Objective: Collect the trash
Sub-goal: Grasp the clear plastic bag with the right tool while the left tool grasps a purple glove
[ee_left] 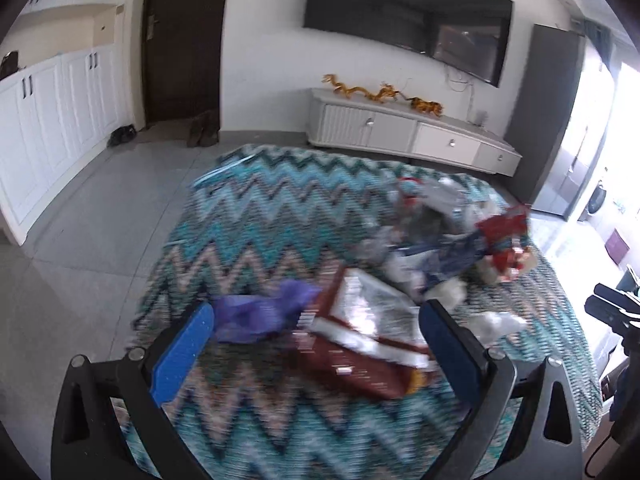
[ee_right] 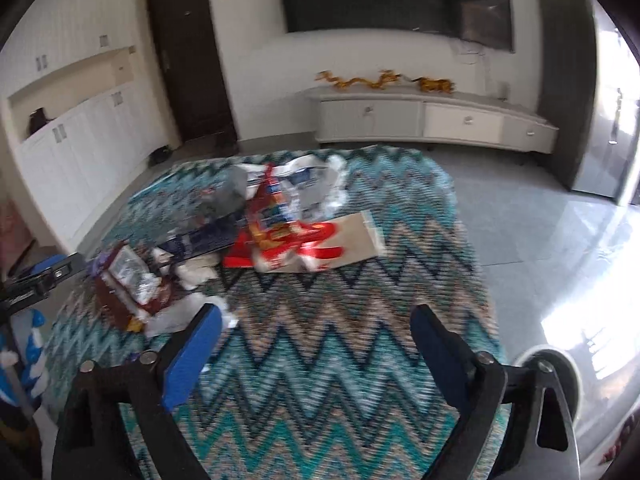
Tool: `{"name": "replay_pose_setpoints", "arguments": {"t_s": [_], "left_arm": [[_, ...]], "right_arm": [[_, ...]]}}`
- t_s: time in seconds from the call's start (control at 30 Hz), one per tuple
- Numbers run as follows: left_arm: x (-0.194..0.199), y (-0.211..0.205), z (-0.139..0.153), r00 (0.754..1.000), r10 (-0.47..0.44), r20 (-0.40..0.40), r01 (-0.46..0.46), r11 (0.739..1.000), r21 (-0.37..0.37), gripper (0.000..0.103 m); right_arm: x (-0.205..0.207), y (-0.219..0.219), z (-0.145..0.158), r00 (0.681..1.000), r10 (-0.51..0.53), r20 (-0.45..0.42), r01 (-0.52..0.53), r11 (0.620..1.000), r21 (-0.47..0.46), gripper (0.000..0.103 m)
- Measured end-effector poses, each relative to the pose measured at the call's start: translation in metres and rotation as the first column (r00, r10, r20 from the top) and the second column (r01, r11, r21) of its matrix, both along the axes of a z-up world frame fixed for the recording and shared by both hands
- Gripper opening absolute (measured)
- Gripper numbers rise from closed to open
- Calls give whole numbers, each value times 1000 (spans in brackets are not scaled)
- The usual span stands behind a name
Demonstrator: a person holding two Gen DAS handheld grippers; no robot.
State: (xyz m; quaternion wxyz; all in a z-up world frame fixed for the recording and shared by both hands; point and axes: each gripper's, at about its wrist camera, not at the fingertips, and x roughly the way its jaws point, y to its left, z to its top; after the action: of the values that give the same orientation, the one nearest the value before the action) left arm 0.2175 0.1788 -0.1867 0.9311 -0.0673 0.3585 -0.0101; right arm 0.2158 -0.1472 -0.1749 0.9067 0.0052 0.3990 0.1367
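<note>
Left gripper (ee_left: 316,344) gapes, empty, over dark-red foil-lined wrapper (ee_left: 360,344); right gripper (ee_right: 316,356) likewise empty. Blurred; crinkly foil probably slips from pads.

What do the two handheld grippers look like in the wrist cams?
Both match. The left gripper and right gripper each have two black angular finger arms with triangular cutouts and silver pivot bolts. The fingers carry flat blue pads, finely dotted on the left one. No cables, markings or sleeves are visible on either. The frames are motion-blurred.
</note>
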Motion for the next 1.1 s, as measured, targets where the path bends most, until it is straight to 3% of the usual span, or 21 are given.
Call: {"name": "replay_pose_setpoints", "arguments": {"t_s": [0.13,0.23,0.33,0.7,0.77,0.83,0.97,1.03,1.1], "left_arm": [[9,33,-10,998,53,-42,-55,997,-51,102],[15,48,-19,995,63,-76,-71,991,-110,95],[23,50,-31,992,53,-112,-66,991,-120,88],[45,53,-50,988,6,-153,-37,979,-202,86],[46,52,-54,988,-6,-157,-32,971,-237,79],[44,49,-56,988,-27,-151,-14,966,-260,67],[39,39,-59,987,-57,-148,15,962,-273,54],[37,35,-58,988,-63,-144,22,961,-275,40],[34,33,-56,988,-70,-139,29,959,-280,33]], "right_arm": [[16,24,-13,990,130,-63,-127,991,46,70],[24,42,-21,973,211,-98,-205,977,62,68],[32,59,-31,954,273,-127,-267,962,63,68],[54,93,-70,912,356,-206,-355,934,40,65],[55,95,-75,907,361,-215,-361,932,42,54],[53,97,-78,905,366,-218,-365,930,46,50],[50,96,-81,903,373,-214,-373,927,42,36],[47,92,-80,903,373,-212,-373,927,45,29],[45,86,-79,907,368,-205,-367,929,47,28]]}}
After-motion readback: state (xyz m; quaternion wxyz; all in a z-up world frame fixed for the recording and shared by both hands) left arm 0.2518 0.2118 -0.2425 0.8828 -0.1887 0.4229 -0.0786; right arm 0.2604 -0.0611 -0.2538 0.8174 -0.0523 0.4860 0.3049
